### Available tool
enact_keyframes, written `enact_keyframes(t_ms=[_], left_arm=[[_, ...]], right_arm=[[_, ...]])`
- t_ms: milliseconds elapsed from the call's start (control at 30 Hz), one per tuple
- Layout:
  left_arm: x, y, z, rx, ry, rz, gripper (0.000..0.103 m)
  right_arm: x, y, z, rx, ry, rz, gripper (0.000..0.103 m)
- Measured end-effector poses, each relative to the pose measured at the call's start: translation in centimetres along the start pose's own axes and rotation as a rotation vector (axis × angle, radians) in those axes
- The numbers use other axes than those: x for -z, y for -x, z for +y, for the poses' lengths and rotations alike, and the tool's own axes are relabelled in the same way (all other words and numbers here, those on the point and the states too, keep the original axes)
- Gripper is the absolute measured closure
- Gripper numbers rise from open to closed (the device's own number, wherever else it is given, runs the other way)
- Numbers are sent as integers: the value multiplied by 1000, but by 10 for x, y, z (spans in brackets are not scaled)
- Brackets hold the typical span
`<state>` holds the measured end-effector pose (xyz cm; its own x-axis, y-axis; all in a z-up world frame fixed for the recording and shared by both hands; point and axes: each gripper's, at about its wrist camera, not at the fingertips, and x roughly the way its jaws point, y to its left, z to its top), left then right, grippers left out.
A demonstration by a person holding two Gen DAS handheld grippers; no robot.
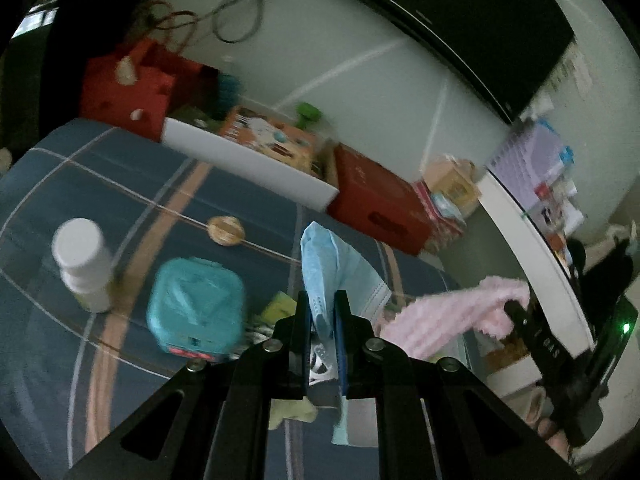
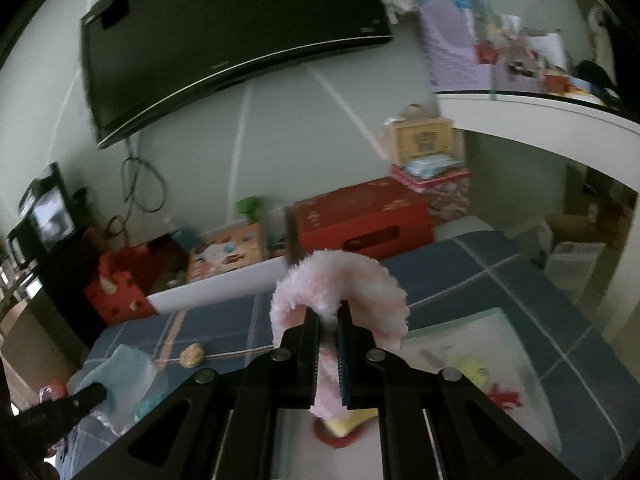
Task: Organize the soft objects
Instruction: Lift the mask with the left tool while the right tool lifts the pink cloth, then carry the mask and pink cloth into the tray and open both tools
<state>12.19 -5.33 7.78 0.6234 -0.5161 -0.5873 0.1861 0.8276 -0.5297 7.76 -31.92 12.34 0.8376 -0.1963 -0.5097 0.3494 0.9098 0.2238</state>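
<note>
My left gripper (image 1: 323,308) is shut on a light blue face mask (image 1: 332,264) and holds it above the blue plaid bedspread (image 1: 120,184). My right gripper (image 2: 329,320) is shut on a fluffy pink cloth (image 2: 340,284), which droops over both fingers. The pink cloth and right gripper also show in the left wrist view (image 1: 448,312) at the right. The mask also shows in the right wrist view (image 2: 128,372) at lower left. A clear bin (image 2: 532,344) with soft yellow and red items lies under the right gripper.
A white bottle (image 1: 84,264), a teal box (image 1: 196,312) and a small round wooden piece (image 1: 226,231) sit on the bedspread. Red boxes (image 1: 380,204), a toy box and a white board (image 1: 248,160) line the wall. A TV (image 2: 224,36) hangs above; a white desk (image 2: 540,116) stands at the right.
</note>
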Motion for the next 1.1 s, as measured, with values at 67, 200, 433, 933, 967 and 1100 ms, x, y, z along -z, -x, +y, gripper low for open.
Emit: enact_keyframes(t_ms=[67,200,433,933,967,1100], left_arm=[[5,-8,-13,17,-29,19,93],[17,-26,-37,59,-80,69,93],[40,-53,-71,103,-160,146,93],[80,-113,-78,69,-207,315,93],[81,-115,-77,65,-206,324,93],[89,-127,-74,41,-203,358,93]], right_arm=[[-2,3,-13,25,-17,-10,95],[-8,11,-46,101,-59,-38,95],[-9,9,-87,187,-103,-30,95],[34,-63,-105,208,-78,259,95],[38,-68,-105,206,-79,281,95],[52,-84,-108,203,-83,353,95]])
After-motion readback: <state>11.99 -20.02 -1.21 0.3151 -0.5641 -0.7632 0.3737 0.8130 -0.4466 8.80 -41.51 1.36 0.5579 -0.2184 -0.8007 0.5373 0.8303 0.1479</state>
